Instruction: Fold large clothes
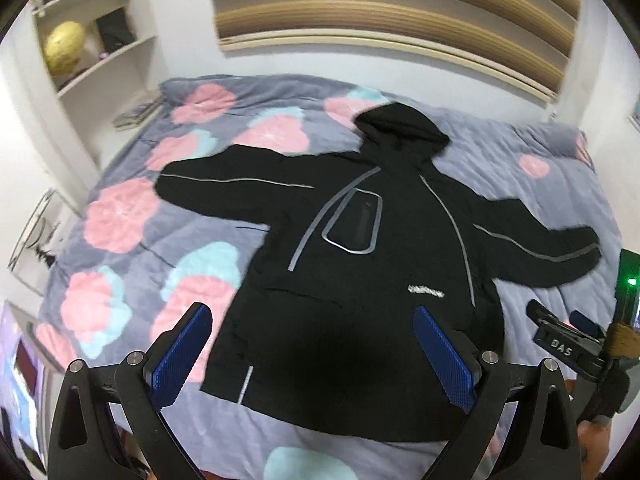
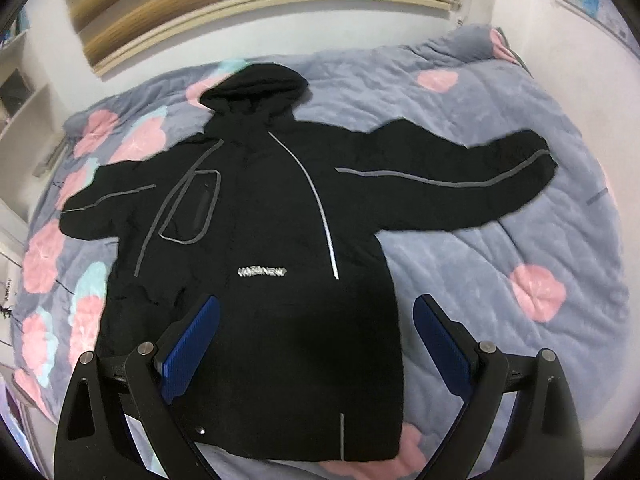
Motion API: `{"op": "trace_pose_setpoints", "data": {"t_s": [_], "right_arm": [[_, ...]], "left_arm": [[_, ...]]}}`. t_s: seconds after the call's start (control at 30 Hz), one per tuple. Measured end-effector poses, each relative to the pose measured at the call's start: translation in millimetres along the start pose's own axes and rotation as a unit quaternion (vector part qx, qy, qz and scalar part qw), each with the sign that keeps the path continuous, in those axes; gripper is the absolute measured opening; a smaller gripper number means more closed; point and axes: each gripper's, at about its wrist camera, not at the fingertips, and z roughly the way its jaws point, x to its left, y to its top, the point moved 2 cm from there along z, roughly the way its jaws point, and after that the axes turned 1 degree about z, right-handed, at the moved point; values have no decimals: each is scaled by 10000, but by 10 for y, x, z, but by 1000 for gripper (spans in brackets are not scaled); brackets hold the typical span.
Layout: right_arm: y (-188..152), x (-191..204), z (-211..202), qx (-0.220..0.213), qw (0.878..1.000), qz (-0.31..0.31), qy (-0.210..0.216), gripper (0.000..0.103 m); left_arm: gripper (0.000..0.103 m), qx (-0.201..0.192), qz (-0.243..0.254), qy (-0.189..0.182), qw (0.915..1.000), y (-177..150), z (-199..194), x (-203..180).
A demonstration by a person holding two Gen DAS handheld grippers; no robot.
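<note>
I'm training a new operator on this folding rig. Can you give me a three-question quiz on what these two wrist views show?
1. True or false: the black jacket lies spread flat on the bedspread with both sleeves stretched out to the sides.
2. Multiple choice: the left gripper and right gripper are A) both open and holding nothing, B) both shut on the jacket, C) one open and one shut.
3. Fill in: the hood points toward the wall with the ______ panel.

Key: 1 true; 2 A; 3 striped wooden.
</note>
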Motion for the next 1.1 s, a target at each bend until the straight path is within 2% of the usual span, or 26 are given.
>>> {"op": "trace_pose_setpoints", "data": {"t_s": [0.17,0.3,0.43,0.57,0.7,0.87,0.93,1.03,1.1], "right_arm": [[77,218,-204,-413,9991,-59,123,98],[72,421,-200,-388,9988,-11,309,98],[23,617,-170,-346,9993,-58,91,98],[84,736,-70,-166,9996,134,-194,98],[206,850,-64,6,9995,164,-279,98],[195,997,48,-287,9989,-163,-321,98],[157,970,85,-99,9993,-147,-319,98],[93,902,-4,-178,9997,-170,-35,98],[75,853,-39,-312,9987,-324,-223,98]], "left_arm": [[101,-14,-470,-75,9989,104,-76,242],[101,-97,-308,-57,9995,225,-51,279],[101,5,-4,-362,9993,368,252,194],[101,294,293,-889,9952,534,527,19],[101,403,482,-1207,9907,733,587,1],[101,67,604,-1111,9919,769,609,-19],[101,103,584,-1004,9932,726,616,-60],[101,104,530,-1119,9922,640,545,-141],[101,63,616,-1005,9930,609,529,-242]]}}
